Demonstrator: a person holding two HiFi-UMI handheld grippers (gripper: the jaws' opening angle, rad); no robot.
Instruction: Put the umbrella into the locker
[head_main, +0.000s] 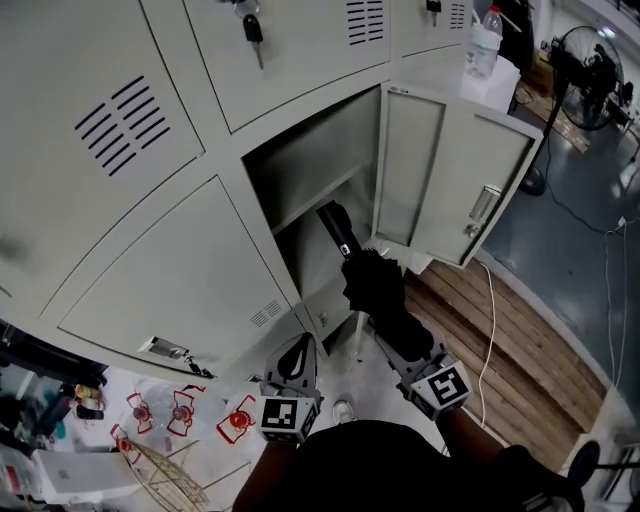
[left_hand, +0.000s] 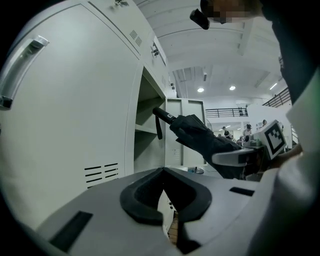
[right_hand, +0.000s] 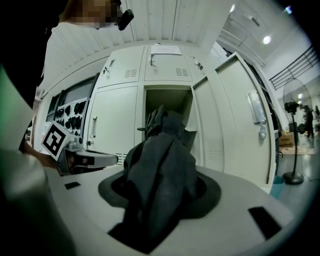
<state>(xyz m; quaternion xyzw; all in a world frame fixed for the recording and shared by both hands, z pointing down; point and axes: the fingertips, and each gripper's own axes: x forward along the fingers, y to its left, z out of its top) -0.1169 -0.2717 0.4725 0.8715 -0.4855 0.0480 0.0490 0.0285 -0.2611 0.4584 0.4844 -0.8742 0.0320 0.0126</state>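
Note:
A black folded umbrella (head_main: 375, 290) is clamped in my right gripper (head_main: 392, 325), which is shut on its bunched fabric (right_hand: 160, 160). Its handle (head_main: 335, 228) points at the mouth of the open locker (head_main: 310, 190), just at the opening. The locker door (head_main: 450, 170) stands swung out to the right. In the right gripper view the open compartment (right_hand: 162, 100) lies straight ahead behind the umbrella. My left gripper (head_main: 293, 362) hangs lower and to the left, shut on nothing, in front of a closed locker door (head_main: 170, 270). From the left gripper view the umbrella (left_hand: 200, 135) shows to the right of the left gripper (left_hand: 162, 172).
Keys (head_main: 252, 28) hang from an upper locker door. A plastic bottle (head_main: 484, 40) stands at the back right, near a floor fan (head_main: 590, 70). A wooden pallet floor (head_main: 500, 320) with a white cable (head_main: 490, 330) lies on the right. Red items (head_main: 180, 410) lie at the lower left.

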